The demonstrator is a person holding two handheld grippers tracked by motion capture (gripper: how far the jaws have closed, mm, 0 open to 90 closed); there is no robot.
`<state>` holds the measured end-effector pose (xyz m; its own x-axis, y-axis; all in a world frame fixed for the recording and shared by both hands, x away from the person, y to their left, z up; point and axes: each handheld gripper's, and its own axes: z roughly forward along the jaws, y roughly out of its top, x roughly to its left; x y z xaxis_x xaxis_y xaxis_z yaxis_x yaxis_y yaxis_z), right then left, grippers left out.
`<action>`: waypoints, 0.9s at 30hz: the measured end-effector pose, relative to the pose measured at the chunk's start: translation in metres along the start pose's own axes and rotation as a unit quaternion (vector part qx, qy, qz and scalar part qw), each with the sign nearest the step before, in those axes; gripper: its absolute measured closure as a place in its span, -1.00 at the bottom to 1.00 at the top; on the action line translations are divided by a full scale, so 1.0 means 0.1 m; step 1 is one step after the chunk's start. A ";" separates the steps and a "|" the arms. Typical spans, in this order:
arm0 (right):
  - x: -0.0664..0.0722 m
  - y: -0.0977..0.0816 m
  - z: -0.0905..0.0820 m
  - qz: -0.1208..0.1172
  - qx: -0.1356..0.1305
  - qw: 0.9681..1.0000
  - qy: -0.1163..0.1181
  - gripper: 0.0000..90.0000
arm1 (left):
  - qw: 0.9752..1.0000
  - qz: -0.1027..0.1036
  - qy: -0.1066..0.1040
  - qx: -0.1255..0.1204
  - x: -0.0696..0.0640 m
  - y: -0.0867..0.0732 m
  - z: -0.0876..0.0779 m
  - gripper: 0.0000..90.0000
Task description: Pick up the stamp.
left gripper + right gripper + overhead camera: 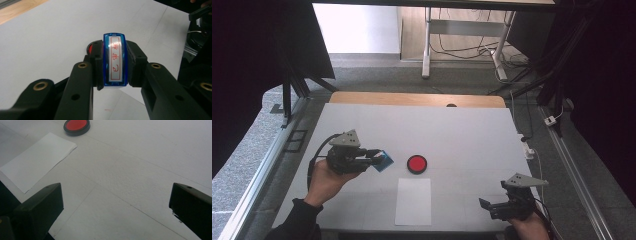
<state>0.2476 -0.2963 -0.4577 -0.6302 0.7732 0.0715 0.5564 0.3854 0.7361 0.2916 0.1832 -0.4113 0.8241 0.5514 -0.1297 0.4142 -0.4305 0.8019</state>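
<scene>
My high view looks forward and down over the whole table (462, 125). The left gripper view rides close along its jaws, level across the tabletop. The right gripper view looks low over the surface, sharing the red ink pad (76, 126) and paper sheet (37, 160) (both central overhead).

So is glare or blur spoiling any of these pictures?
Left gripper view: a bright sheen crosses the blue rectangular stamp's face, red characters still readable. High view: even light on the white table, dark surroundings. Right gripper view: sharp on the round red ink pad.
</scene>
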 end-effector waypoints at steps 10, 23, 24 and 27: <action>0.00 0.00 0.00 0.000 -0.001 1.000 -0.001 -1.00 | 1.000 0.019 -0.020 -0.002 -0.09 0.15 0.12 0.57; 0.00 0.00 0.00 0.000 -0.001 1.000 -0.001 -1.00 | 0.998 0.034 -0.044 -0.002 -0.20 0.26 0.27 0.57; 0.00 0.00 0.00 -0.001 -0.001 1.000 -0.001 -1.00 | 0.998 0.034 -0.044 -0.002 -0.20 0.26 0.27 0.57; 0.00 0.00 0.00 0.000 0.000 1.000 -0.001 -1.00 | 0.998 0.037 -0.053 -0.003 -0.23 0.29 0.30 0.57</action>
<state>0.2473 -0.2959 -0.4577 -0.6296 0.7738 0.0700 0.5559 0.3856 0.7364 0.2963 0.1372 -0.4028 0.8890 0.4389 -0.1305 0.3482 -0.4632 0.8150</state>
